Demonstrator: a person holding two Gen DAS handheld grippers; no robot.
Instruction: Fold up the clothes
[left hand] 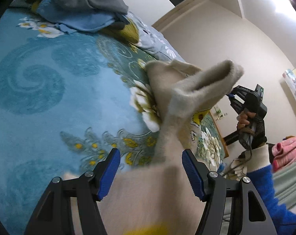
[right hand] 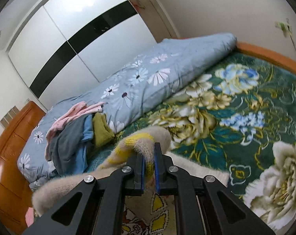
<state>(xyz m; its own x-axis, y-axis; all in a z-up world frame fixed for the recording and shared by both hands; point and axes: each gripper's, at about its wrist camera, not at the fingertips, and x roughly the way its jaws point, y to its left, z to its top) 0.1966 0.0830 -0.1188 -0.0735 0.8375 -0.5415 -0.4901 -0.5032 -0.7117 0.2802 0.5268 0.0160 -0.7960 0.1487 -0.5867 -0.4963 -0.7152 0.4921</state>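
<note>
Sweater [left hand: 187,90], beige and fuzzy with yellow trim, hangs stretched between my two grippers above the bed. My right gripper [right hand: 148,156] is clenched on a fold of it: in the right wrist view the blue pads [right hand: 142,168] pinch a tuft of beige and yellow knit, and more of the sweater drapes under the jaws, showing a yellow and red pattern below. My left gripper [left hand: 150,168] stands wide, its blue pads [left hand: 109,174] well apart with the sweater's cloth passing between them; that cloth is blurred, and I cannot tell whether the pads press on it.

Only the left wrist view shows my right hand [left hand: 246,119] gripping the black handle, with a cream cuff and a blue sleeve [left hand: 265,192] behind it, and a raised flap of the sweater blocking the right gripper's tips. It also shows the light blue swirl part of the blanket [left hand: 40,98].

Only the right wrist view shows the room beyond: a white wardrobe [right hand: 69,39] with a black band, an orange wooden bed frame [right hand: 12,137], and a rolled grey-blue quilt [right hand: 157,72] with daisies lying along the far side of the bed. A pile of clothes [right hand: 75,135], pink, grey, blue and olive, rests against that quilt, well apart from the sweater. The dark green flowered part of the blanket lies to the right.
</note>
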